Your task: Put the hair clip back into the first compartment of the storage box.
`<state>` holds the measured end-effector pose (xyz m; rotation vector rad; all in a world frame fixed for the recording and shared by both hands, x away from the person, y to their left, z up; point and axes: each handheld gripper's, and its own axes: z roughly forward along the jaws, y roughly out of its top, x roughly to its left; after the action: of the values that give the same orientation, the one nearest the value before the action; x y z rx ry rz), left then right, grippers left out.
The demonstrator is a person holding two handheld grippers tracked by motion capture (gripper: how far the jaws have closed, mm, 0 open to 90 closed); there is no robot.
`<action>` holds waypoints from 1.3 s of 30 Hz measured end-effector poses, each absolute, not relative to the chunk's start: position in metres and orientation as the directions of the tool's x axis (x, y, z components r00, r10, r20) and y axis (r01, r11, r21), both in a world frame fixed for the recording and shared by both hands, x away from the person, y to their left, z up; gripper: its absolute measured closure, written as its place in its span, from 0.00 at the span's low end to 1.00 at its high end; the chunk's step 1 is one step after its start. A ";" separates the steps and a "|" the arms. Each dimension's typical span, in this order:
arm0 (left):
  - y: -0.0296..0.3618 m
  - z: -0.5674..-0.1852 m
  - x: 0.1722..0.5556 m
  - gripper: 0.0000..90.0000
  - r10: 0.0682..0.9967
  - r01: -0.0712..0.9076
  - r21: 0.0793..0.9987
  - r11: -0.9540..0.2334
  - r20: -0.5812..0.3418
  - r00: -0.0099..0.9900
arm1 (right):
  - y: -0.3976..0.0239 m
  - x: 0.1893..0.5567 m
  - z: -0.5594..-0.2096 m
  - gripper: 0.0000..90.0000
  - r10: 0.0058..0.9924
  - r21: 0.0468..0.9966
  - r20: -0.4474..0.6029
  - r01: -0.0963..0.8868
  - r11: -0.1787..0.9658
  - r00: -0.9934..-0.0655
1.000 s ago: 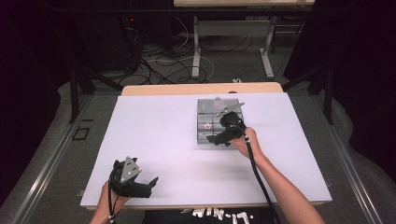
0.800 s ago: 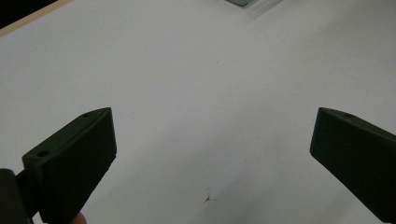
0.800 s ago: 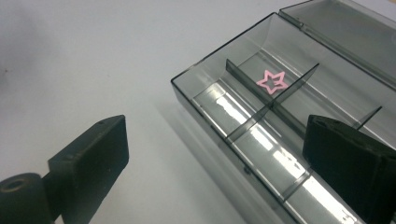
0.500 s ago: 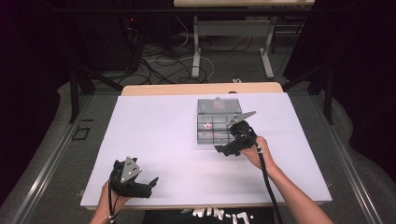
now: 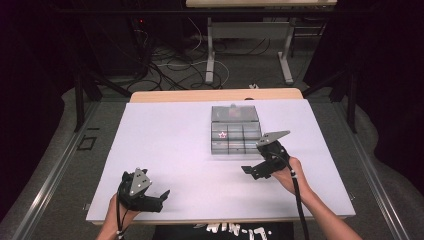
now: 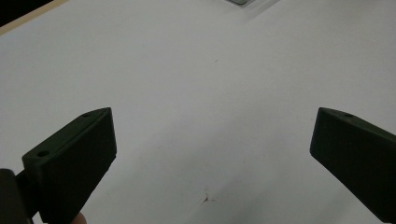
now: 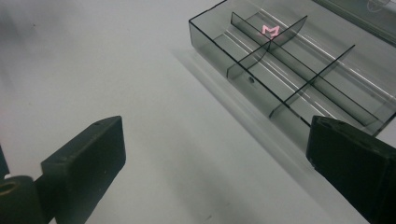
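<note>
A white table (image 5: 170,150) carries 1 clear compartment box (image 5: 235,135) near its far edge.

- The organiser box (image 7: 299,70) looks like smoky, see-through plastic, glossy, with smooth thin partition walls that catch light along their edges.
- A small pink piece (image 7: 270,30) in one compartment looks like bright, smooth plastic.
- The desk (image 5: 175,150) has a matt white top, smooth, with faint scuffs and a small dark mark in the left gripper view; a pale wood edge (image 5: 200,95) shows along its far side.
- The right gripper (image 7: 224,158) has matt black jaws that look like plastic, faintly grainy.
- The left gripper (image 6: 210,154) has jaws of the same dull black finish.
- The three-cornered plate (image 5: 272,136) on the right gripper looks like flat grey metal.
</note>
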<state>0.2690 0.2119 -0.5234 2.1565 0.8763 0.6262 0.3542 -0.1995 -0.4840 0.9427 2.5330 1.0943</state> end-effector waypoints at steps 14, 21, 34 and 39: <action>0.211 -0.524 0.269 0.00 0.736 0.394 0.757 -0.521 0.165 0.657 | -0.231 0.318 -0.493 0.04 0.661 0.713 0.024 0.476 0.514 -0.750; 0.210 -0.524 0.270 0.00 0.735 0.395 0.759 -0.518 0.158 0.659 | -0.248 0.303 -0.499 0.04 0.680 0.718 0.018 0.482 0.502 -0.733; 0.210 -0.525 0.270 0.00 0.731 0.394 0.753 -0.527 0.166 0.662 | -0.270 0.277 -0.512 0.03 0.705 0.724 0.014 0.493 0.482 -0.709; 0.210 -0.525 0.270 0.00 0.732 0.398 0.755 -0.521 0.156 0.664 | -0.275 0.271 -0.518 0.03 0.715 0.732 0.025 0.500 0.463 -0.698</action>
<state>0.2697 0.2101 -0.5253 2.1701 0.8686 0.6070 0.2707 -0.2747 -0.5185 1.0393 2.4293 1.0727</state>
